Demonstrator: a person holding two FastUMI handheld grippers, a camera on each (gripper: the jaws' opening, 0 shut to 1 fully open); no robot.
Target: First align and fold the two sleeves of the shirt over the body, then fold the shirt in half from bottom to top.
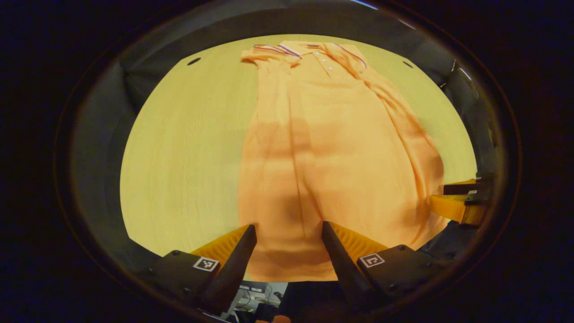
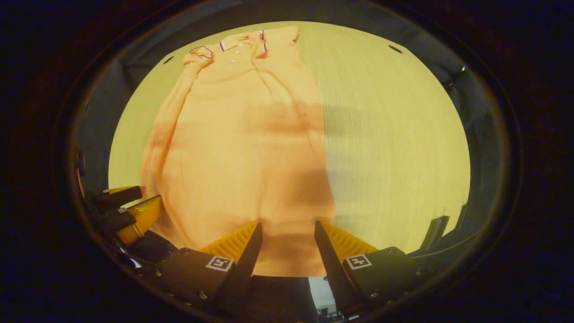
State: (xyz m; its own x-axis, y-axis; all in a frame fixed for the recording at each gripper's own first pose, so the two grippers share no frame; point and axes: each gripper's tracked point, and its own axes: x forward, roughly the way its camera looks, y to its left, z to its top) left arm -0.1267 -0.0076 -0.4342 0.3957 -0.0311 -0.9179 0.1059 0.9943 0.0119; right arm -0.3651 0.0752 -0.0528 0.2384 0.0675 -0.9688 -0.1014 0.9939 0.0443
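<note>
Over the table's (image 1: 179,148) near edge, both grippers, left (image 1: 289,231) and right (image 2: 287,229), are hovering with fingers apart above the shirt's (image 1: 332,148) hem, seemingly readying the upward fold.

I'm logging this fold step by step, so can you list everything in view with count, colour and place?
shirt: one, orange polo with dark trim on collar and sleeve cuffs, lying flat lengthwise on the table, collar at the far end, hem at the near edge, sleeves already folded in over the body.
buttons: a few, white, on the placket below the collar.
table: one, pale yellow wood grain, under the shirt, with small dark holes near its far corners.
left gripper: one, at the near hem on the shirt's left part, jaws open, either side of the cloth.
right gripper: one, at the near hem on the shirt's right part, jaws open.
</note>
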